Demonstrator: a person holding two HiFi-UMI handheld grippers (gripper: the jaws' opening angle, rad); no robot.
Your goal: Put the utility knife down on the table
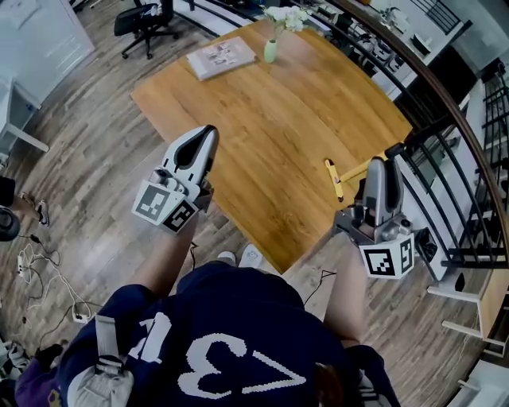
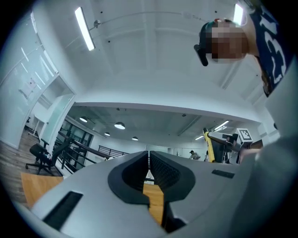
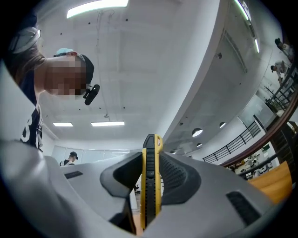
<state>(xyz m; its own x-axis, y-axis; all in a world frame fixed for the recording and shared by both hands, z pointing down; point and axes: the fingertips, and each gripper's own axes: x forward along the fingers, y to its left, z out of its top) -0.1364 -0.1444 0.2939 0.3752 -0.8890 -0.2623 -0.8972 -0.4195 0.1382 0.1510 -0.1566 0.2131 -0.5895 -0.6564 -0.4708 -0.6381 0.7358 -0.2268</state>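
The yellow and black utility knife point(image 3: 151, 186) stands on edge between the pads of my right gripper point(image 3: 151, 160), which is shut on it; its tip sticks out past the fingertips. In the head view the right gripper point(image 1: 374, 163) hangs off the near right edge of the wooden table point(image 1: 262, 119), and the yellow knife point(image 1: 334, 180) shows just left of its tip, over the tabletop. My left gripper point(image 1: 209, 131) hovers at the table's near left edge. Its jaws point(image 2: 149, 160) are shut with only a thin slit and nothing between them.
A book point(image 1: 221, 57) and a small green vase of white flowers point(image 1: 271, 49) stand at the table's far end. An office chair point(image 1: 147, 24) is beyond them. A dark railing point(image 1: 469, 159) runs along the right. Cables point(image 1: 32, 262) lie on the floor at left.
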